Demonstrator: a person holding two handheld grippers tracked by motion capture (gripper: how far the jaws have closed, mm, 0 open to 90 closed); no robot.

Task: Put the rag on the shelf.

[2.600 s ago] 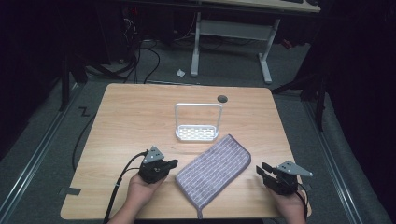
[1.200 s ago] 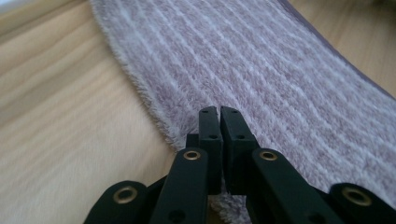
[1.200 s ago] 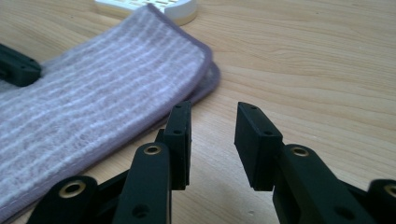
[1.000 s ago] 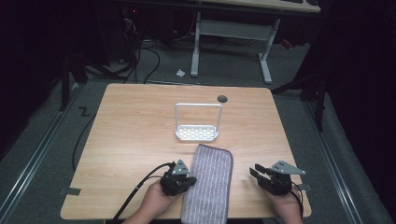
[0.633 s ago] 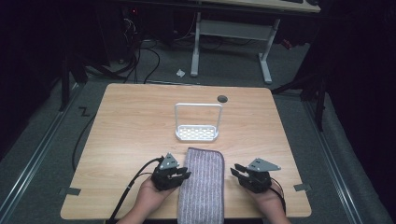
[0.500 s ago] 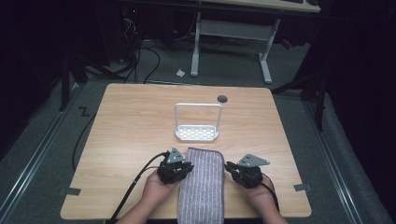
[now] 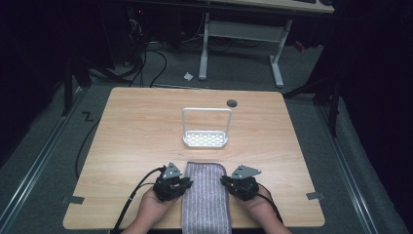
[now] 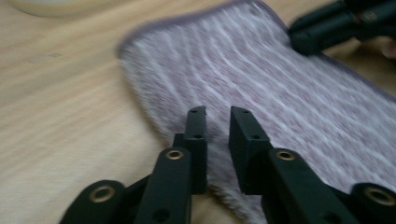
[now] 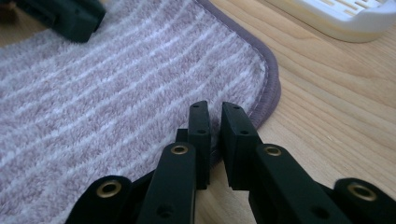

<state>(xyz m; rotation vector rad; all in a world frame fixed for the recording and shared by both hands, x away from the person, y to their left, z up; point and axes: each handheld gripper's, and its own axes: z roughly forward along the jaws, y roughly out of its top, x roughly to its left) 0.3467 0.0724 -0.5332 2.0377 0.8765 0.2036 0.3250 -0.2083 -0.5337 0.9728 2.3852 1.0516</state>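
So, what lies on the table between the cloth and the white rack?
Nothing: in the high view, bare wooden table separates the striped cloth from the white rack.

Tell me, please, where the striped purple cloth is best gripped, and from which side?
Probably at its bound long edges near the far corners. The cloth lies flat, so only the rim offers a pinch; each gripper should come in low from its own side, as the right gripper does.

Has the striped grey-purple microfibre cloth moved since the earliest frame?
Yes. The striped grey-purple microfibre cloth lay diagonally; now it runs straight, square to the table's near edge, directly below the white wire-handled rack, which has not moved.
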